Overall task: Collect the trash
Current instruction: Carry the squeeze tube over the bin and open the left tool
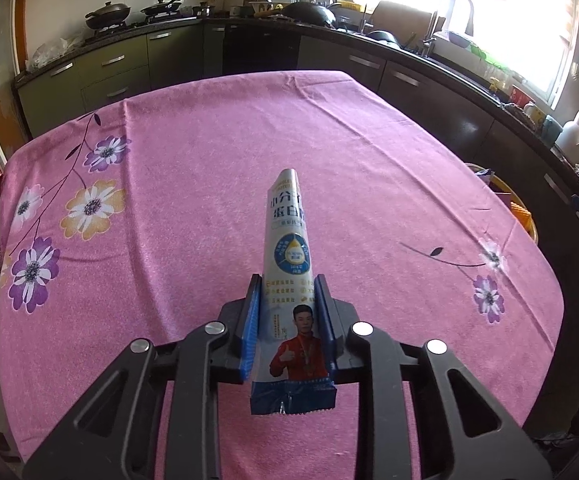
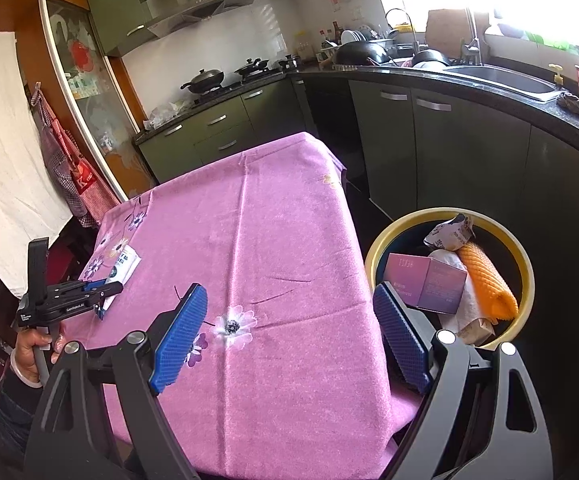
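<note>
My left gripper (image 1: 287, 288) is shut on a white and blue food packet (image 1: 289, 248) and holds it above the pink flowered tablecloth (image 1: 209, 160). The same gripper (image 2: 101, 286) and packet (image 2: 123, 266) show at the table's left side in the right wrist view. My right gripper (image 2: 289, 304) is open and empty over the table's near right corner, next to a yellow-rimmed trash bin (image 2: 373, 252). The bin holds a pink box (image 2: 429, 284), an orange foam net (image 2: 487, 280), crumpled paper and a wrapper.
The trash bin (image 1: 523, 208) stands on the floor off the table's right edge. Dark kitchen cabinets (image 2: 449, 148) with a sink and a stove with pans run along the back and right. An apron hangs at the left.
</note>
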The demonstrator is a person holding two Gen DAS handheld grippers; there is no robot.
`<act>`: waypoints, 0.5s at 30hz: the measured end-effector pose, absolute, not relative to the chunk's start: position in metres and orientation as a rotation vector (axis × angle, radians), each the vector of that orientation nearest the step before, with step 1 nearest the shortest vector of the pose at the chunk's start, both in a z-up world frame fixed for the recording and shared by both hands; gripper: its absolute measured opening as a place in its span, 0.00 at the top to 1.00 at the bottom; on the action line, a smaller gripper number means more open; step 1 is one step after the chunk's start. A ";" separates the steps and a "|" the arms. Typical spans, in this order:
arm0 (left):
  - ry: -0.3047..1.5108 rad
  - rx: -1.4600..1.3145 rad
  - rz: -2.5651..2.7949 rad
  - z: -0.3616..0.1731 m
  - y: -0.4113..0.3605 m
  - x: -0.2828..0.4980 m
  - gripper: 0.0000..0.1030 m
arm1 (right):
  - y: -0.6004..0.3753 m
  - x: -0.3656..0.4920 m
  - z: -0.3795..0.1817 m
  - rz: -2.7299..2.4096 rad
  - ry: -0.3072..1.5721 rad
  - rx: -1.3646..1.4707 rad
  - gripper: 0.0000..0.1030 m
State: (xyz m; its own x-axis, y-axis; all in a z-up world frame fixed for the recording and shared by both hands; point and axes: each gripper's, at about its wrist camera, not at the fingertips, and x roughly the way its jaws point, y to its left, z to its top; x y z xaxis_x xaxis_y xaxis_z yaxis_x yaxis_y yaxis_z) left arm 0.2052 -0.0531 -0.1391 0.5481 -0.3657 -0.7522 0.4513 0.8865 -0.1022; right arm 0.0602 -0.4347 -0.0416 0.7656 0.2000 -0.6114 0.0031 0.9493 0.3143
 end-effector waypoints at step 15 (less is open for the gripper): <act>0.856 0.178 -0.892 -0.080 -0.229 0.181 0.76 | -0.520 -0.007 -0.038 -0.193 0.650 0.325 0.18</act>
